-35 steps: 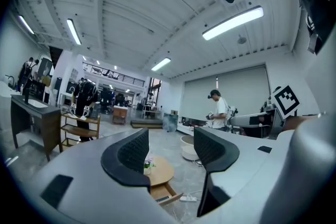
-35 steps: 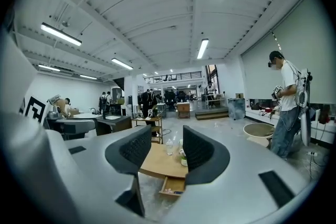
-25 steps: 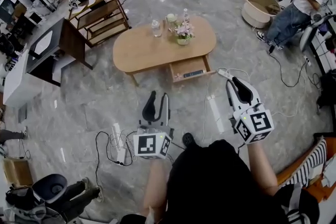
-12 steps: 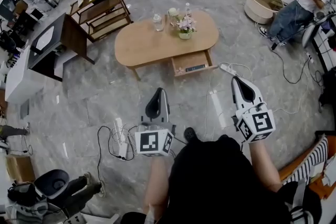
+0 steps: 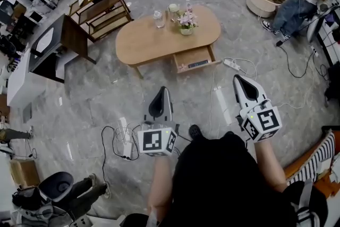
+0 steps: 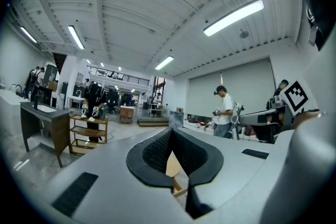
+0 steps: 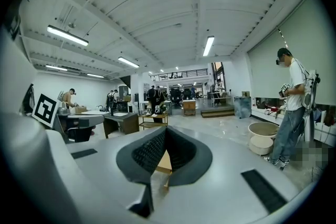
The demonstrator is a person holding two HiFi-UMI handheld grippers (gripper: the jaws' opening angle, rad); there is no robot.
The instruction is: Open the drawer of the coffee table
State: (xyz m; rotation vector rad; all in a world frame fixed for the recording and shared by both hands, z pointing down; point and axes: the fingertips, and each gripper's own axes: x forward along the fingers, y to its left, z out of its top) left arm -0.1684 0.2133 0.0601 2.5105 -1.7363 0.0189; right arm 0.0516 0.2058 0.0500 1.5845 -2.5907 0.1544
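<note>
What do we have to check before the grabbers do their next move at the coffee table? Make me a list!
1. Drawer open: ok, it sticks out of the coffee table's front.
2. Left gripper empty: ok, shut on nothing.
3. Right gripper empty: ok, shut on nothing.
4. Grippers near the drawer: not ok, both are far back over the floor.
5. Walking path free: not ok, a power strip lies in between.
6. Flower pot upright: ok.
</note>
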